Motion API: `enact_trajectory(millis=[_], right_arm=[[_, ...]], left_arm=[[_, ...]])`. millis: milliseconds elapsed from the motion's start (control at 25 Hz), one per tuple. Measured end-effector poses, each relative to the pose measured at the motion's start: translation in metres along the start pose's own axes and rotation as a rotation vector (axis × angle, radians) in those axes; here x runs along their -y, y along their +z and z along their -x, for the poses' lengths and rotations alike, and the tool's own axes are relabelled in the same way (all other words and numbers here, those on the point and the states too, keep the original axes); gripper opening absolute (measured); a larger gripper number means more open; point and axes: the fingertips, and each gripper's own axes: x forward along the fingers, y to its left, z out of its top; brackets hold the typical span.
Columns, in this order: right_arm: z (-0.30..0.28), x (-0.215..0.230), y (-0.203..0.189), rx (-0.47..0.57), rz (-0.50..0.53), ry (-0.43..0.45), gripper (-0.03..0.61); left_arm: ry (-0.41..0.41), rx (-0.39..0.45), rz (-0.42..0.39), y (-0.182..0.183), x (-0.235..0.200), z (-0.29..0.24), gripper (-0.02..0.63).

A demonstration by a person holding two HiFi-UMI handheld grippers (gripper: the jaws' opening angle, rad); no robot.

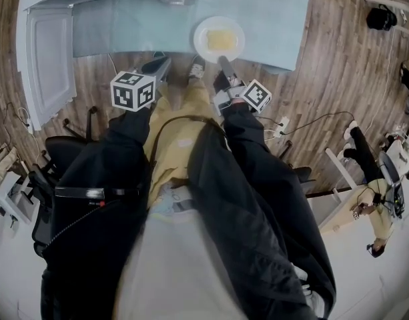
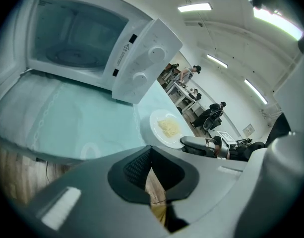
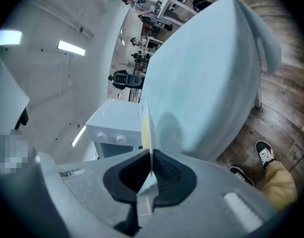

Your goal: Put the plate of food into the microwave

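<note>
Right gripper (image 1: 222, 61) clamps white plate (image 1: 201, 40) at near rim; left gripper (image 2: 151, 152) closed, empty. Plate stiff, prob. slick & breakable; food (image 1: 221, 40) loose, so keep level.

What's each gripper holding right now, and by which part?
The right gripper pinches the plate of food by its near rim. The left gripper holds nothing.
</note>
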Motion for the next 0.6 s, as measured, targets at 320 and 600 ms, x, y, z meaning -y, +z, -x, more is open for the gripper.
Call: enact_trajectory(millis=[320, 600], right_arm=[[-0.06, -0.038, -0.073, -0.21, 0.076, 0.072, 0.012], [-0.119, -0.074, -0.124, -0.313, 0.085, 0.08, 0.012]], left_arm=[[0.054, 0.064, 0.072, 0.001, -0.043, 0.034, -0.003], [0.092, 0.116, 0.129, 0.002, -0.088, 0.074, -0.003]])
